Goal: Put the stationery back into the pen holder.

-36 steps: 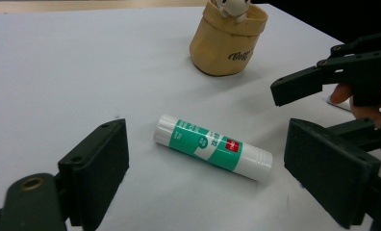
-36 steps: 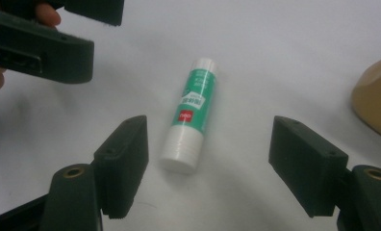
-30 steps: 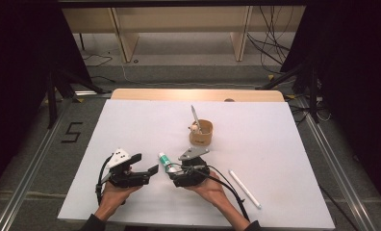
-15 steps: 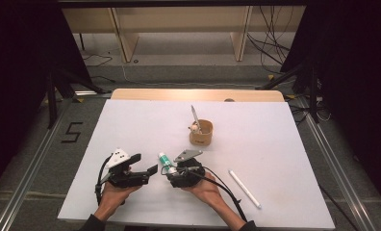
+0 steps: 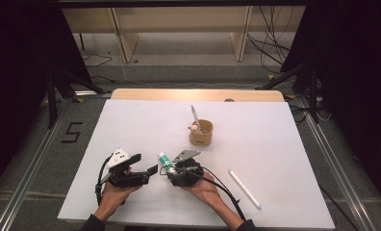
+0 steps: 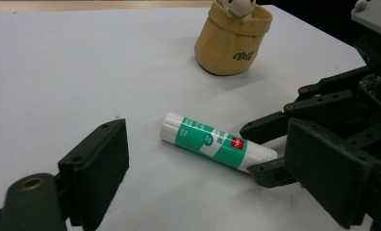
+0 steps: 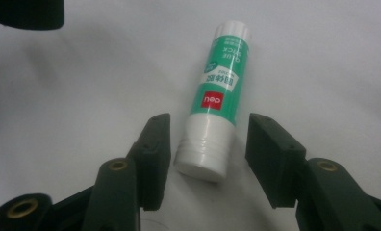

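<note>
Right gripper (image 7: 203, 159) jaws just closing around glue stick's (image 7: 215, 101) white cap, gaps either side, no pinch yet | stick flat on table (image 5: 131, 125), near-centre | left gripper (image 5: 147, 174) spread beside | grasp looks imminent

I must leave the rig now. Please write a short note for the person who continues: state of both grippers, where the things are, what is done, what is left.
Right gripper: jaws have just been closing around the white end of the glue stick; a gap shows on each side, so no grip yet.
Left gripper: open, holding nothing, beside the stick.
Glue stick lies flat on the white table.
Tan cup with a pen stands farther back; a white pen lies to the right.
Done: approach.
Left: probably close, then lift.
</note>
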`<state>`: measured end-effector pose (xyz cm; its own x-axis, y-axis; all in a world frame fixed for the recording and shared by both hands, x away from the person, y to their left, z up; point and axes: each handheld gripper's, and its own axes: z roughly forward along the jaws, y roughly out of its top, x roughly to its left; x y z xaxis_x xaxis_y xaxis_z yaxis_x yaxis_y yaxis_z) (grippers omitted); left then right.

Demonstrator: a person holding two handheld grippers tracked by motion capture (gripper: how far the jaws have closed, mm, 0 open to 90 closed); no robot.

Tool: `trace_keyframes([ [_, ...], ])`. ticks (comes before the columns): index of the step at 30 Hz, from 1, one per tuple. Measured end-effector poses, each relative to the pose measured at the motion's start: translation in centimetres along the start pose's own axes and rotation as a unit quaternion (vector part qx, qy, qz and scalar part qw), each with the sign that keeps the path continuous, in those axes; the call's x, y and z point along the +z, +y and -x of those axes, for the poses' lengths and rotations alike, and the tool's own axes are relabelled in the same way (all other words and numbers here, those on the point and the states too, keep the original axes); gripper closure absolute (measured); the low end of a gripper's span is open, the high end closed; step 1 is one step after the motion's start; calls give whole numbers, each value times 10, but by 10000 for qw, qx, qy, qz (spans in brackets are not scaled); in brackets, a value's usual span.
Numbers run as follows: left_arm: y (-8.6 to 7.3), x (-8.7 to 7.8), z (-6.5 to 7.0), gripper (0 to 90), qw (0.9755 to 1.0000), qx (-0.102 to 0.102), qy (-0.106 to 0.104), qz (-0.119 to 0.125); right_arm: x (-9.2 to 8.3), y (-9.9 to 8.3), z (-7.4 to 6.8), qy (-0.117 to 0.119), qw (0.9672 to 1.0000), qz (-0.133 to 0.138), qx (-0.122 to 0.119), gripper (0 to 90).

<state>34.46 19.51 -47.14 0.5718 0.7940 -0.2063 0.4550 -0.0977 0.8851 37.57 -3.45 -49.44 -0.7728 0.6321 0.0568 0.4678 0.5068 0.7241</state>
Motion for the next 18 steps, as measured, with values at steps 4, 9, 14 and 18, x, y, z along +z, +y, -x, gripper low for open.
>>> trace_keyframes([
  [4, 0, 0, 1, 155, 10000, 14, -10, 5, 2, -1, -2, -8, 10000, -41, -32, 592],
  [9, 0, -1, 1, 155, 10000, -1, -8, 28, 3, -1, -5, -97, 9999, -65, -54, 617],
  [14, 0, 0, 1, 155, 10000, 12, -5, 13, 2, -1, -2, -84, 9999, -78, 107, 653],
  [18, 0, -1, 1, 155, 10000, -6, -10, 20, 2, -1, -1, -47, 9997, -59, 221, 655],
])
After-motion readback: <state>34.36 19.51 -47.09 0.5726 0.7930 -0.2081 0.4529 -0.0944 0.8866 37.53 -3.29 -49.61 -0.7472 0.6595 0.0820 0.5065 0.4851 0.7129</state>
